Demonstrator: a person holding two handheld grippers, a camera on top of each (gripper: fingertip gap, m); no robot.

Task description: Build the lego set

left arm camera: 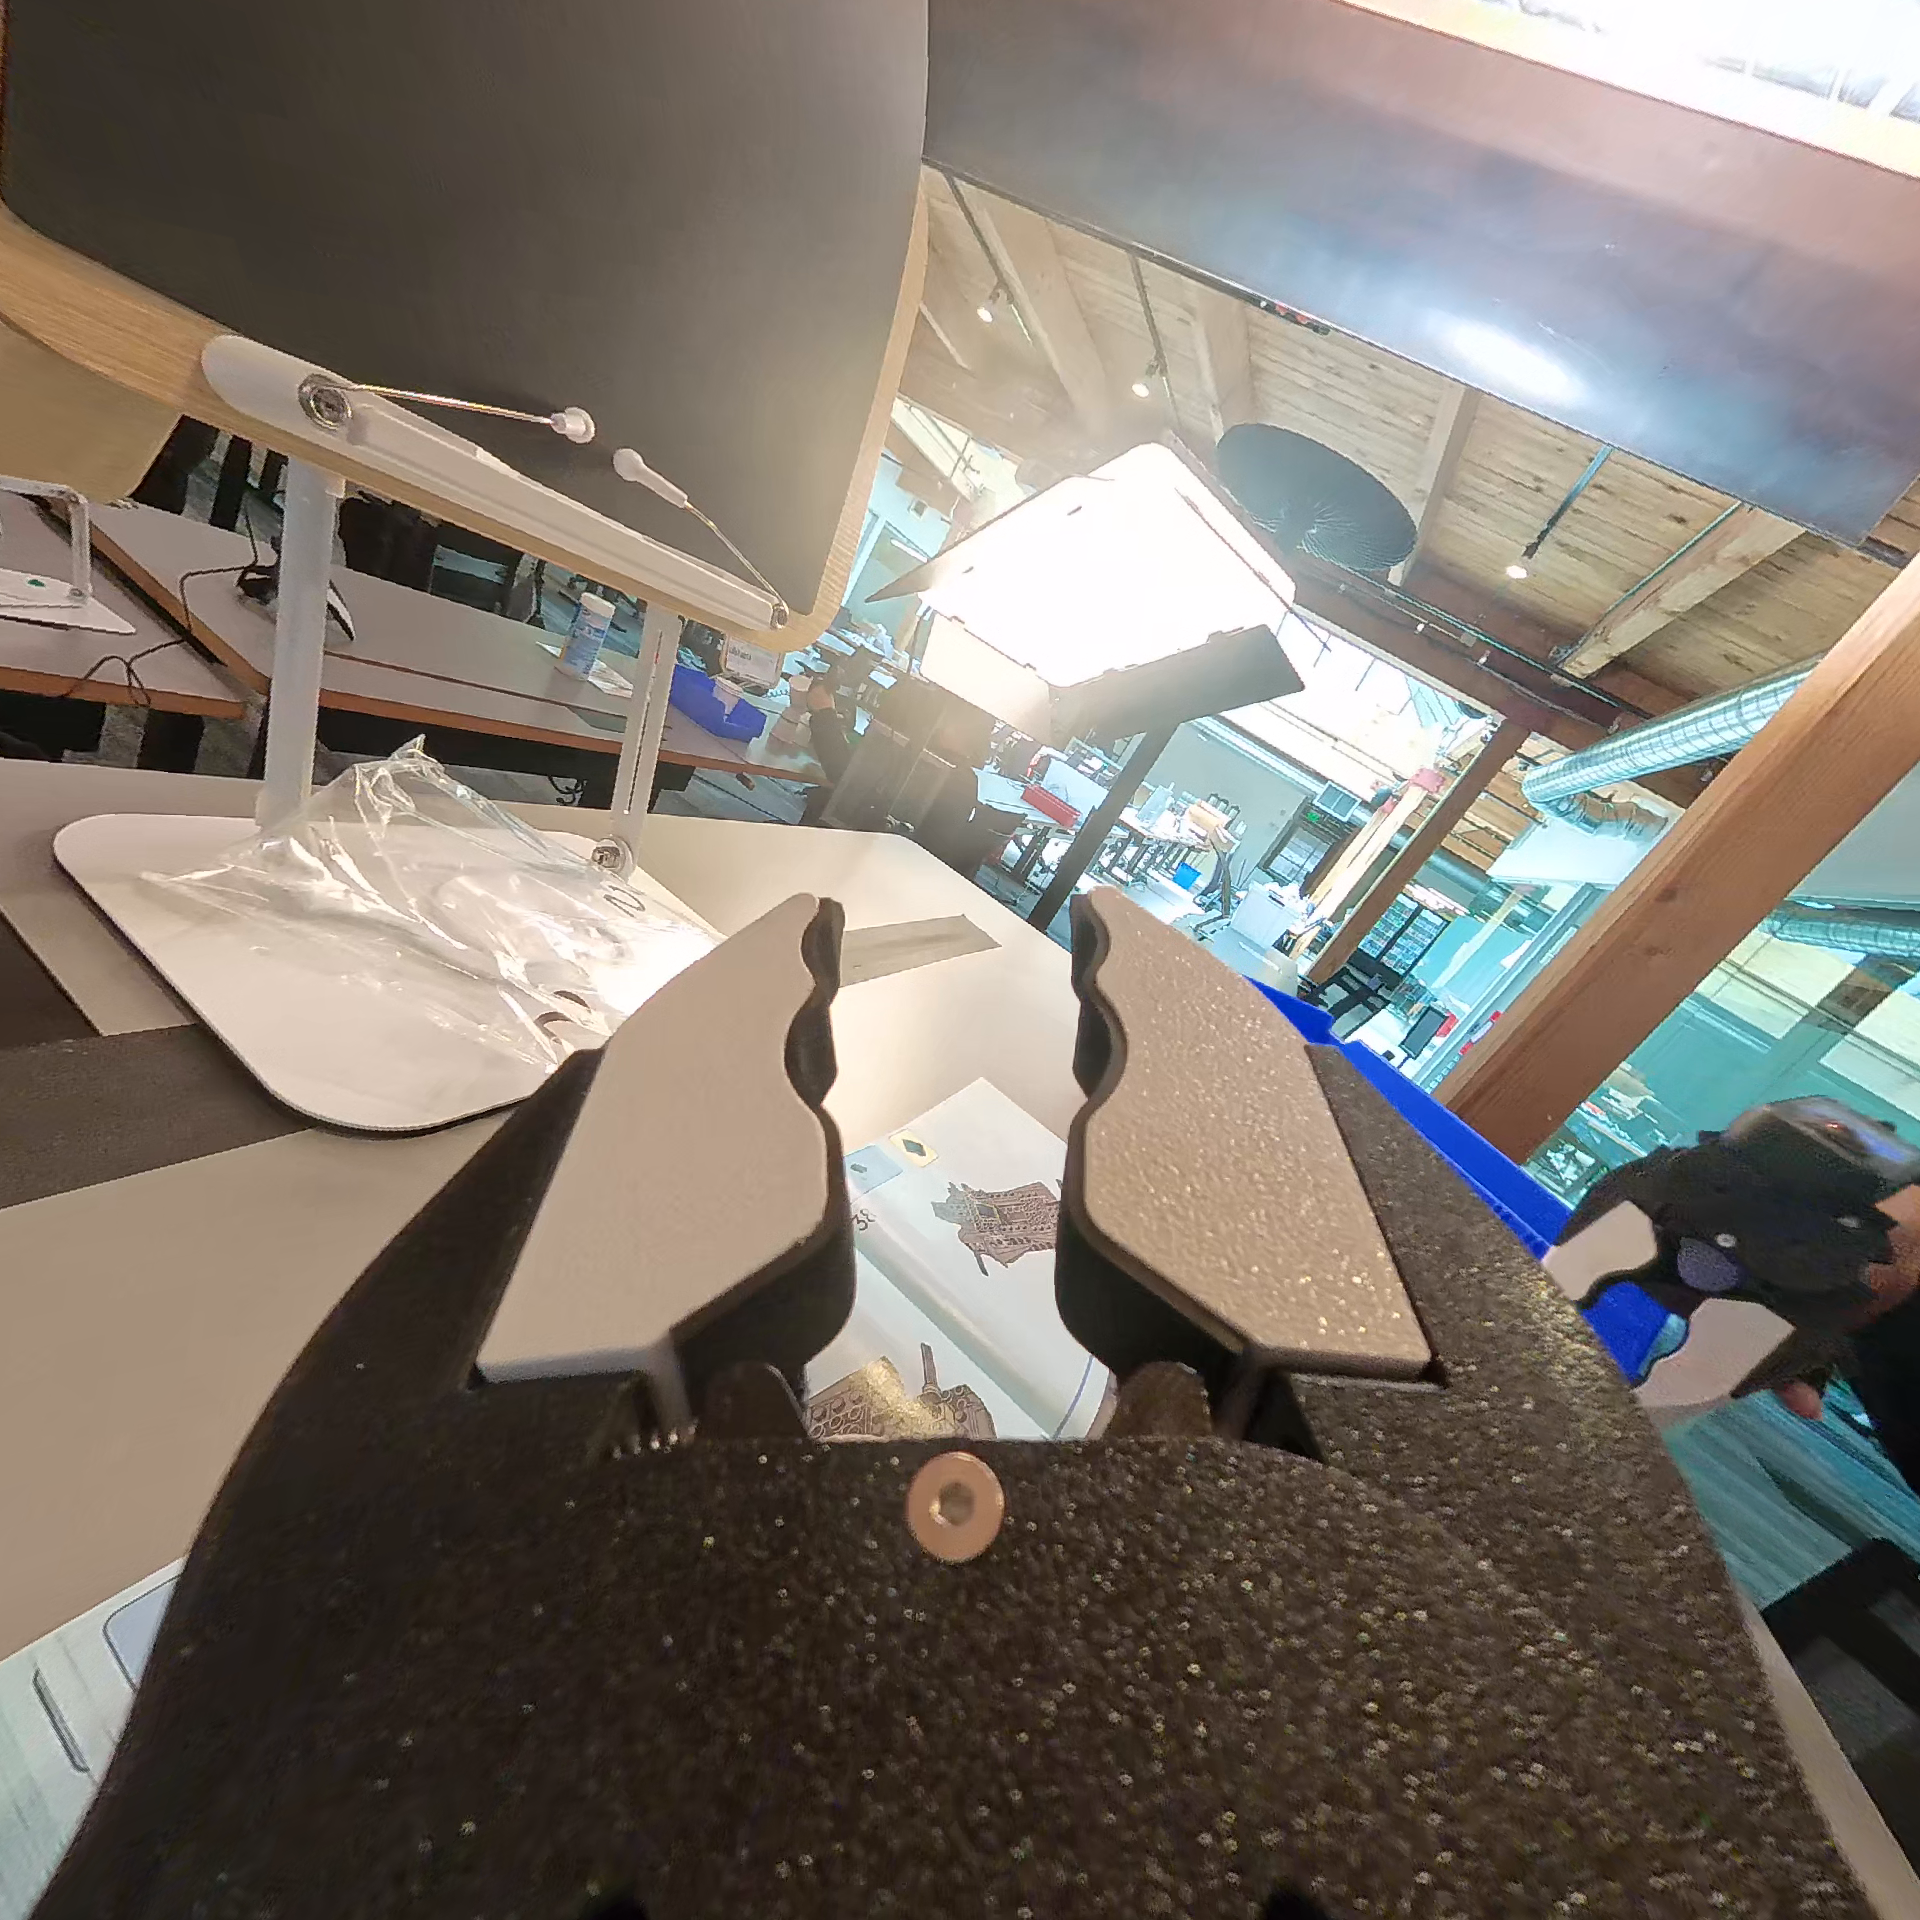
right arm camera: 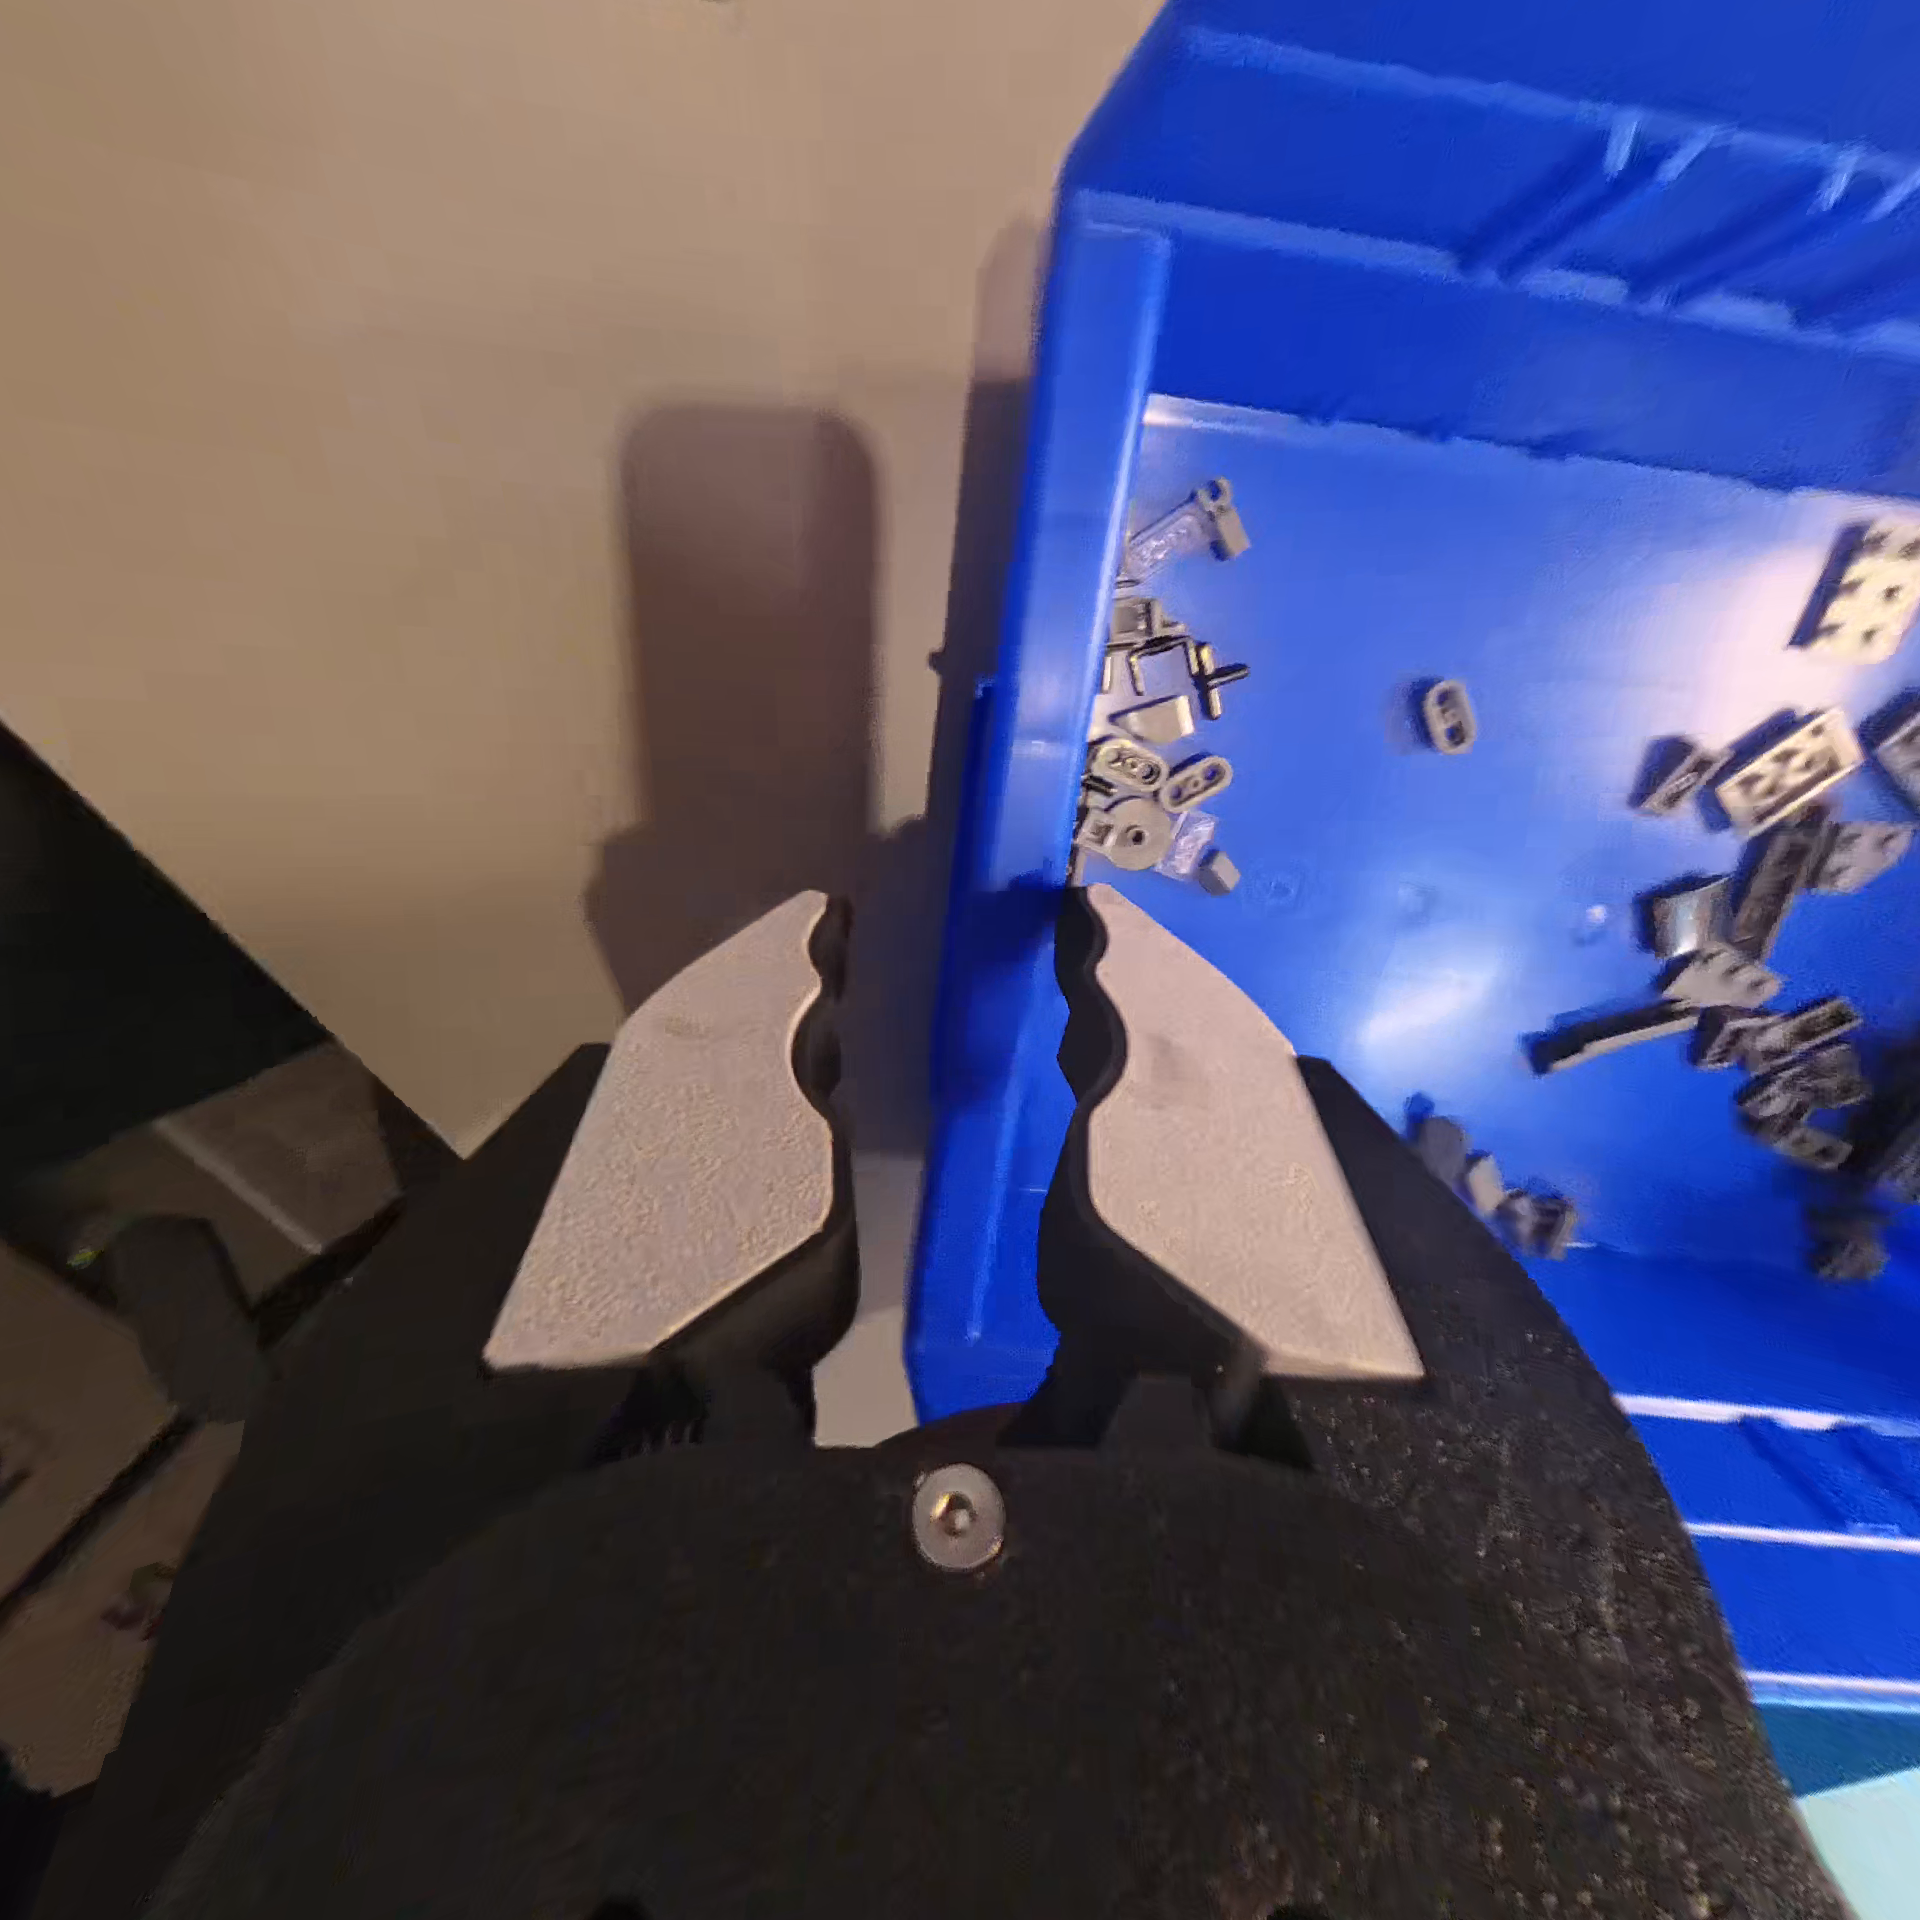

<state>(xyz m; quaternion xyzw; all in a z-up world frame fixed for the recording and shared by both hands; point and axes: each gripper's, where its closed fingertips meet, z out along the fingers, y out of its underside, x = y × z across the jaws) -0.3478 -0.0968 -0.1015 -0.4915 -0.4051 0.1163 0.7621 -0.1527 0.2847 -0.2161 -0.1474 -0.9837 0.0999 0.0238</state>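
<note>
My right gripper (right arm camera: 951, 909) is open and straddles the left wall of a blue bin (right arm camera: 1101, 416). A gap shows between the left pad (right arm camera: 821, 997) and the wall, so the wall is not gripped. The bin holds several small grey building pieces, some against that wall (right arm camera: 1153, 769) and more at the right (right arm camera: 1766, 997). My left gripper (left arm camera: 956, 920) is open and empty, above a printed instruction booklet (left arm camera: 966, 1226) on the white table. The right gripper also shows at the far right of the left wrist view (left arm camera: 1631, 1320), at the blue bin (left arm camera: 1455, 1153).
A white stand (left arm camera: 208, 935) with a tilted grey panel (left arm camera: 468, 208) stands at the left, with a crumpled clear plastic bag (left arm camera: 395, 894) on its base. A bright lamp panel (left arm camera: 1101, 561) stands behind the table. A wooden post (left arm camera: 1714, 831) rises at the right.
</note>
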